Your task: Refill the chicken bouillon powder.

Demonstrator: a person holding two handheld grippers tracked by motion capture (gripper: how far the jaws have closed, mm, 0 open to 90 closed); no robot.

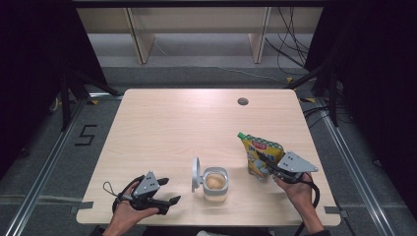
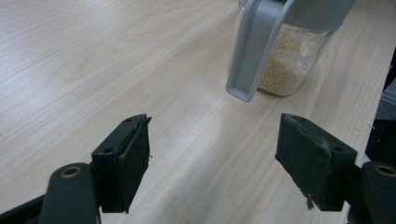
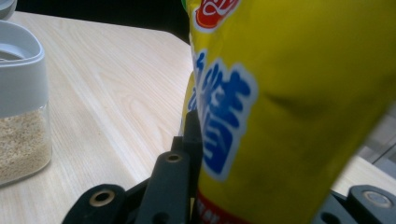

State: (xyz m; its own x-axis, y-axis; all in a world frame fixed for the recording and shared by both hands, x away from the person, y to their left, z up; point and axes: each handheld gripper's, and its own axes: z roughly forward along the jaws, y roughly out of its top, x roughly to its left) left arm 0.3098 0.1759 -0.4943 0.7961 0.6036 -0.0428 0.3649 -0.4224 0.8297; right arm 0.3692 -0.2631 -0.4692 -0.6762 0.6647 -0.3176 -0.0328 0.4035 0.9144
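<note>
A yellow pouch (image 1: 259, 151) with blue and red print and a green top corner stands upright at the table's right front. My right gripper (image 1: 266, 164) is shut on its lower part; in the right gripper view the left finger (image 3: 190, 140) presses against the pouch (image 3: 289, 93), and the other finger is hidden behind it. Left of the pouch stands a clear jar (image 1: 215, 186) holding pale grains, its grey flip lid (image 1: 195, 174) raised. My left gripper (image 1: 170, 190) rests near the front left edge, open and pointing toward the jar (image 2: 285, 65), with nothing between its fingers (image 2: 135, 154).
The light wooden table (image 1: 167, 123) has a round cable hole (image 1: 242, 102) at the back right. Shelf legs and cables are on the floor beyond the far edge. A metal rail runs along each side of the table.
</note>
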